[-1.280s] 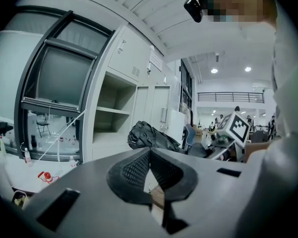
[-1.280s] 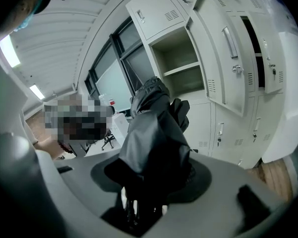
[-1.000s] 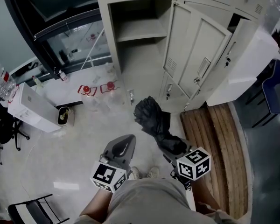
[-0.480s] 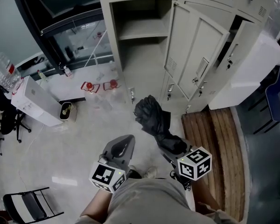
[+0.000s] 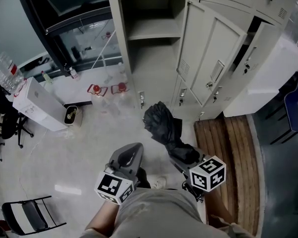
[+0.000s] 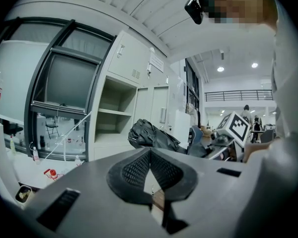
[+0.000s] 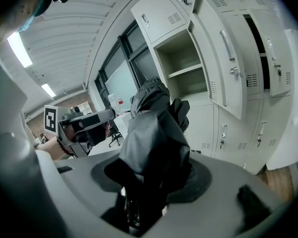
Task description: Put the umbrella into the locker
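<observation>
Head camera is looking steeply down from above the person, taking in the floor (image 5: pixel 89 143), both grippers and the open locker (image 5: pixel 154 63) ahead. Camera on left gripper (image 5: pixel 133 152) is sitting right behind its jaws, facing the locker. Camera on right gripper (image 5: pixel 183 156) is looking along its jaws, the umbrella (image 7: pixel 154 133) crowding its near field. All three are sharing the locker; each gripper view is catching the other gripper.
</observation>
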`<state>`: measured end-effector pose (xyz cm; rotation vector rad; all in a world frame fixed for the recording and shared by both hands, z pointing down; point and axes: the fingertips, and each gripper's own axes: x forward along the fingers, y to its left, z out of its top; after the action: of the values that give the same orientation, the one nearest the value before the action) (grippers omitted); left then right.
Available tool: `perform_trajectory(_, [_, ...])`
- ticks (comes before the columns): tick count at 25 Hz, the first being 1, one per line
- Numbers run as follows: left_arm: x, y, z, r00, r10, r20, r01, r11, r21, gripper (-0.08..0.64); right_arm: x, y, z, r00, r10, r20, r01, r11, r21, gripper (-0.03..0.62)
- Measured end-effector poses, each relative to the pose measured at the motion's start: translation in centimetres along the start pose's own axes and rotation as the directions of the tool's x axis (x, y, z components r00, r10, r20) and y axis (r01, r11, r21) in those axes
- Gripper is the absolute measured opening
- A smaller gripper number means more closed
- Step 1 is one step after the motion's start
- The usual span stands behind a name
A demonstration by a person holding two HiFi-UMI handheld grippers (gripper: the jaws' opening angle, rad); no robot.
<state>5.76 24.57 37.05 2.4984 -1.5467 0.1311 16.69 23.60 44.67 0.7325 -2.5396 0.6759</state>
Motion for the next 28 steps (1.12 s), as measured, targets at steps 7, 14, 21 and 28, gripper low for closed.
perform_trajectory(7, [1.7,2.1,0.3,1.0,-0.015,0.012,0.015,1.0,-0.009,0.015,1.7,-1.1,1.0,1.0,-0.019,-0.005,0.019,1.0,0.009,0.215])
perform_trajectory(14, [4.0,5.3,0.7,1.0,-0.026,0.016,0.026,0.999,-0.021,0.015,4.5,-2.6,3.2,1.0,-0.027,-0.001,0.027,0.999,0.02,0.216])
perform_trajectory(21, [7.7,9.3,1.6,0.998,-0.058,0.015,0.058,0.998,-0.021,0.015,8.4,-4.8,5.9,0.999,-0.039,-0.008,0.04,0.999,0.035,0.215])
perform_trajectory(28, [11.7,13.4,3.2,0.997,-0.082,0.013,0.082,0.997,-0.004,0.015,11.8,-7.3,9.5,0.998,-0.061,0.001,0.06,0.997,0.051,0.216])
